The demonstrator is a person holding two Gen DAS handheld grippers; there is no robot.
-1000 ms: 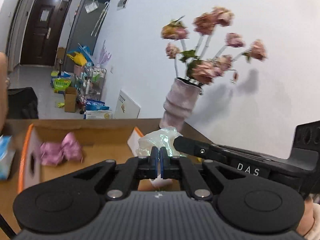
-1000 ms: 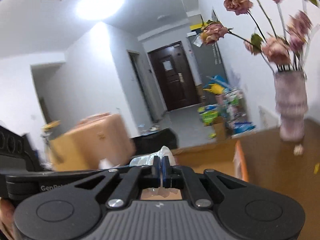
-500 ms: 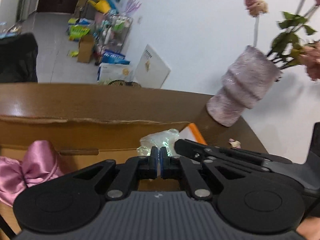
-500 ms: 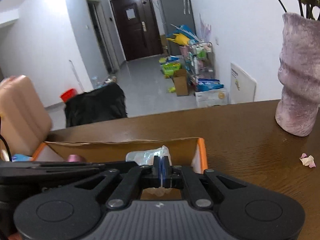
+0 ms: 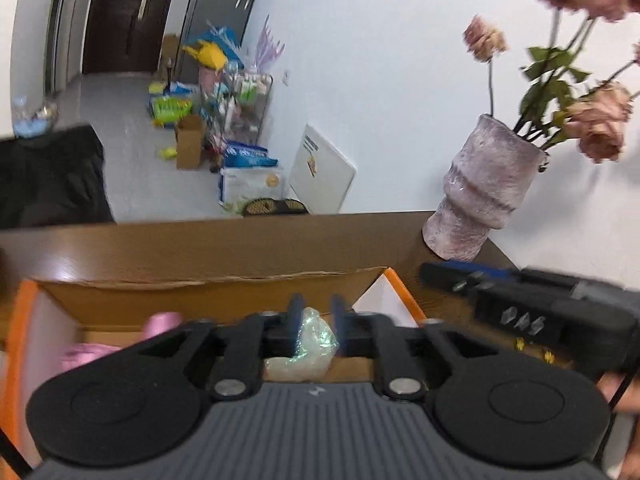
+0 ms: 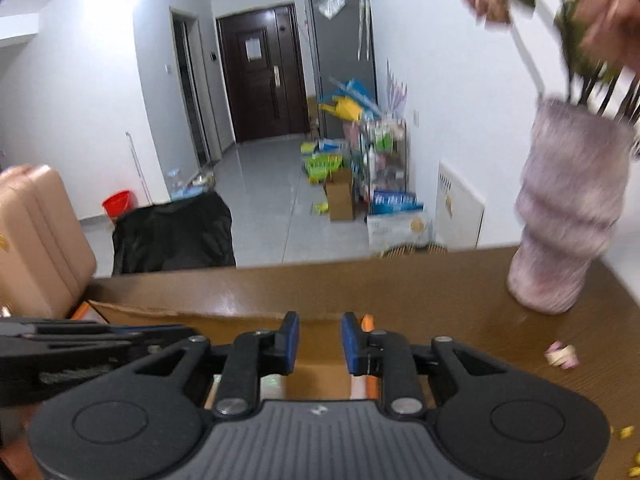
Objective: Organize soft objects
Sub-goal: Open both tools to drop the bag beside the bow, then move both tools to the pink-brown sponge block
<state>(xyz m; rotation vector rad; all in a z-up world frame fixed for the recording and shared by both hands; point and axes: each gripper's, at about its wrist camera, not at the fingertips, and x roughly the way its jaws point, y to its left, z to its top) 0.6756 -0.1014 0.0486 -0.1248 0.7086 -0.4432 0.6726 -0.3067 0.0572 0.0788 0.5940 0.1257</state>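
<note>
A crumpled clear plastic bag (image 5: 310, 346) lies in the right end of the open cardboard box (image 5: 208, 292), between and below the parted fingers of my left gripper (image 5: 316, 322), which is open and no longer pinches it. A pink satin bow (image 5: 120, 340) lies in the box at the left. My right gripper (image 6: 319, 338) is open and empty above the box's right end (image 6: 316, 376); only a sliver of the bag (image 6: 272, 382) shows under it. The right gripper also shows in the left wrist view (image 5: 520, 304), to the right of the box.
The box has orange-edged flaps (image 5: 404, 296) and sits on a brown wooden table (image 6: 400, 280). A pink ribbed vase (image 5: 480, 192) with dried roses stands at the table's far right. Small petals (image 6: 562, 354) lie on the table near it. A tan suitcase (image 6: 36, 240) stands at the left.
Both grippers opened and let go of the plastic bag, which dropped into the box. The right gripper pulled away to the right.
</note>
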